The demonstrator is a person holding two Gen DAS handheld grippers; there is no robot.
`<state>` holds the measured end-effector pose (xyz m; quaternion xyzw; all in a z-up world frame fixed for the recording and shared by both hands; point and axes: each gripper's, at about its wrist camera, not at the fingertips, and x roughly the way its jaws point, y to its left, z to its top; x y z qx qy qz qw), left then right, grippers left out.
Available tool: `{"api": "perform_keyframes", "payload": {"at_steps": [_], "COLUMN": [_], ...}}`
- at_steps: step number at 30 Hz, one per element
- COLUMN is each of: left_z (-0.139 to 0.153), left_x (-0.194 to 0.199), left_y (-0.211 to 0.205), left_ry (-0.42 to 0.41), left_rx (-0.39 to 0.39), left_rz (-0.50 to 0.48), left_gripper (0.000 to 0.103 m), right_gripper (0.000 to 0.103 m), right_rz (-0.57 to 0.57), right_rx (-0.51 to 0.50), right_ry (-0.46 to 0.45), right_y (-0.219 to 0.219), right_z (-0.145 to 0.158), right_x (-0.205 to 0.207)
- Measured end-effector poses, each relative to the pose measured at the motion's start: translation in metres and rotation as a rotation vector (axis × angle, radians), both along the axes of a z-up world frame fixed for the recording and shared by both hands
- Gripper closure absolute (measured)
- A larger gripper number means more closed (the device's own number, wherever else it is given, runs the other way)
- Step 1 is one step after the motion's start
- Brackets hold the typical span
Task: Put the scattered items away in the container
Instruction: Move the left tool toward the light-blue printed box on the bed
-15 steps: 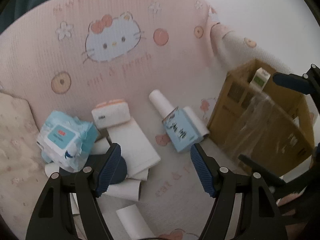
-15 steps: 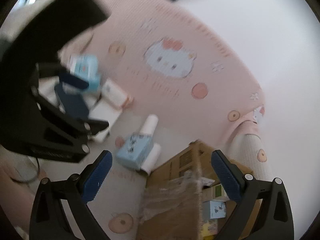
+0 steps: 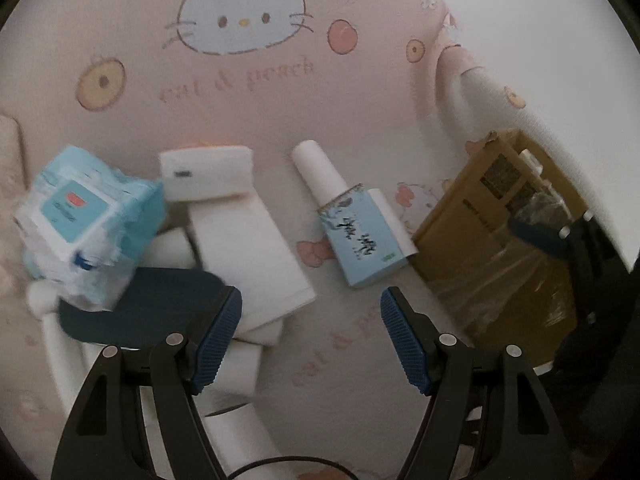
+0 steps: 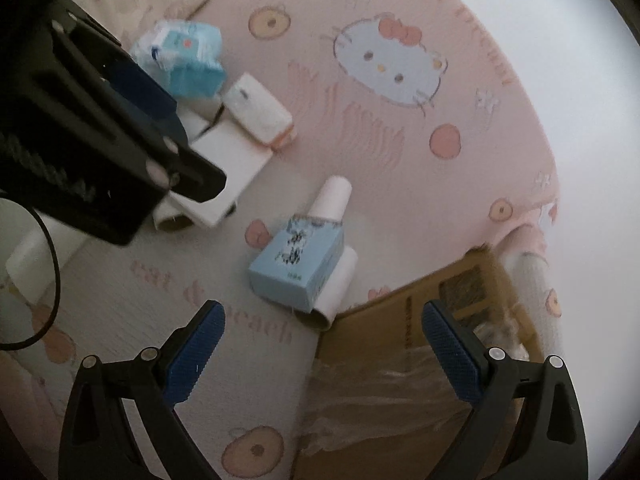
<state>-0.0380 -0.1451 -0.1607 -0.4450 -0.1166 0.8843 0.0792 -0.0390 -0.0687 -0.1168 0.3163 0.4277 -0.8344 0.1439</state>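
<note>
Both grippers empty | blue box [image 3: 362, 242] ahead of left fingers [image 3: 216, 340]

Pink cat-print blanket [image 3: 360, 112]; pale-blue box [image 3: 362, 246]; brown carton [image 3: 492, 248]; seemingly white rolls [image 3: 248, 248].

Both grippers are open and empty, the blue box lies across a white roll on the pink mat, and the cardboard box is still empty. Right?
Not quite: the cardboard box already holds items, seen in the left wrist view. The rest stands: left gripper and right gripper open and empty, blue box across a white roll.
</note>
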Motion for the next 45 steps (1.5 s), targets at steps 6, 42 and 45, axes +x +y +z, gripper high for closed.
{"api": "perform_keyframes", "payload": {"at_steps": [6, 42, 45], "left_z": [-0.024, -0.083, -0.084], "left_x": [-0.016, -0.112, -0.105], "left_y": [0.004, 0.048, 0.045], "left_ry": [-0.049, -0.199, -0.172], "left_rx": [0.164, 0.320, 0.320], "left_rz": [-0.013, -0.029, -0.019], "left_gripper": [0.044, 0.032, 0.033], "right_gripper": [0.071, 0.082, 0.081], "right_rz": [-0.076, -0.235, -0.218], "right_rx": [-0.004, -0.426, -0.430], "right_ry": [-0.083, -0.196, -0.199], "right_y": [0.014, 0.037, 0.029], "right_z": [-0.022, -0.060, -0.060], "right_x": [-0.017, -0.063, -0.059]}}
